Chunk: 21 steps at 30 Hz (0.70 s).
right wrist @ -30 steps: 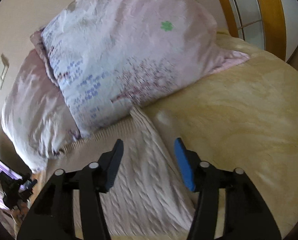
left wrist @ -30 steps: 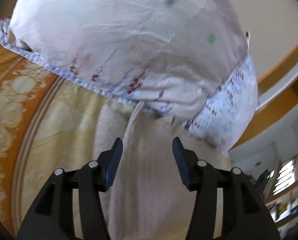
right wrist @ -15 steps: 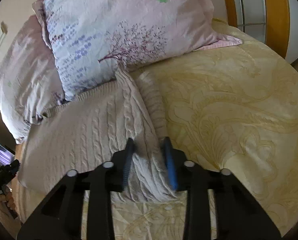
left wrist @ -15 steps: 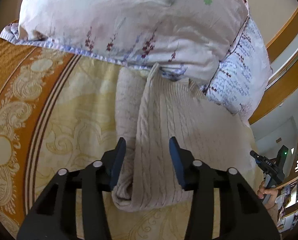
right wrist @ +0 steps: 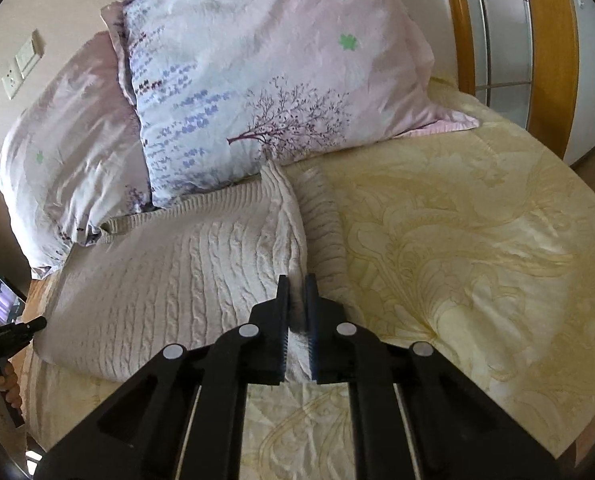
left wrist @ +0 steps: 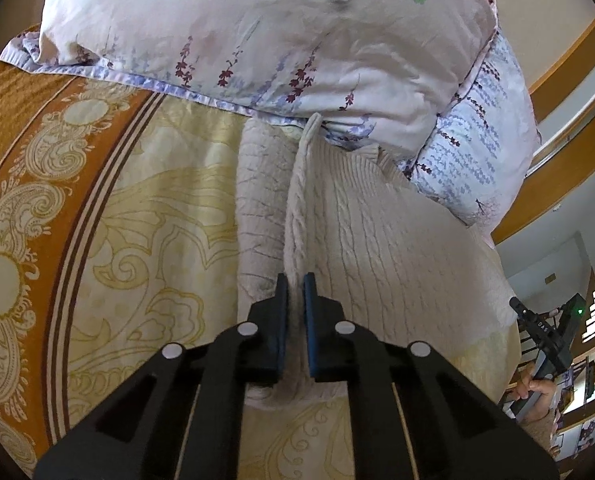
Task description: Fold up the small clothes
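Left gripper (left wrist: pixel 296 284) angled down, jaws pinched tight on a raised fold of the cream sweater (left wrist: pixel 377 240). Right gripper (right wrist: pixel 297 285) tilted down too, clamped on the sweater's opposite fold.

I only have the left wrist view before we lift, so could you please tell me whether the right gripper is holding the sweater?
Observer: Yes, the right gripper is shut on a raised fold of the sweater.
Operator: Thank you. Where on the sweater does that fold sit?
Observer: Near one side, with only a narrow strip of knit between it and the bare bedspread.
Operator: And which way does the fold run?
Observer: From the pads straight up to the tree-print pillow.
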Available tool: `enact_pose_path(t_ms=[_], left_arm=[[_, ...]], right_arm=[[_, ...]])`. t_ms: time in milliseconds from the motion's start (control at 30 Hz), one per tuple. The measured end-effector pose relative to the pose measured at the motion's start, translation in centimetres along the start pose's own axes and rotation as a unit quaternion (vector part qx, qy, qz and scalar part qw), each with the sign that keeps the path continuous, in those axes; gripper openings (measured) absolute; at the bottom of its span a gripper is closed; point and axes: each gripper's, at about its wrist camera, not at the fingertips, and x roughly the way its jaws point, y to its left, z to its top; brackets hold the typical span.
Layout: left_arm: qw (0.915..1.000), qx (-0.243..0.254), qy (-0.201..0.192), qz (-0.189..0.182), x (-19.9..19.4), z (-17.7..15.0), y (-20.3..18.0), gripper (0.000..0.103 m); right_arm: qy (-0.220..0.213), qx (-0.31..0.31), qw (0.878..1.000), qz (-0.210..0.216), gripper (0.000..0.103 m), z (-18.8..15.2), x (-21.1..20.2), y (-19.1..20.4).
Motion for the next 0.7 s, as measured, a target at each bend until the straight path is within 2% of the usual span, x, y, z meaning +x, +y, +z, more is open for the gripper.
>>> enact_pose_path(t_ms=[200, 333, 500, 567, 600, 633, 667, 700], left_arm=[[0.9996, 0.027, 0.005, 0.005, -0.6, -0.3, -0.2, 0.007], [0.9989, 0.040, 0.011, 0.020, -0.1, -0.3, -0.2, 0.007], [0.9989, 0.038, 0.013, 0.024, 0.6, -0.3, -0.2, 0.008], [0.9992, 0.035, 0.011, 0.017, 0.4, -0.3, -0.3, 0.009], [0.9993, 0.033, 0.005, 0.015, 0.2, -0.3, -0.3, 0.014], [0.9994, 0.034, 0.002, 0.012, -0.1, -0.2, -0.4, 0.024], [0.9992, 0.036, -0.008, 0.014, -0.6, -0.1, -0.6, 0.031], [0.9989, 0.039, -0.019, 0.019, -1.1, 0.0, -0.8, 0.043]], right_arm=[[0.007, -0.002, 0.999, -0.037, 0.008, -1.0, -0.6, -0.3], [0.041, -0.001, 0.996, -0.085, 0.008, -1.9, 1.7, -1.2], [0.043, -0.008, 0.994, -0.103, 0.009, -1.8, 2.6, -0.6], [0.044, -0.004, 0.994, -0.099, 0.013, -1.3, 2.4, -0.5], [0.045, 0.001, 0.994, -0.098, 0.021, -1.2, 2.3, -0.6], [0.043, 0.010, 0.994, -0.096, 0.034, -0.9, 2.0, -0.6], [0.037, 0.014, 0.995, -0.095, 0.039, -0.8, 1.6, -0.5], [0.029, 0.014, 0.995, -0.092, 0.045, -0.5, 1.2, -0.3]])
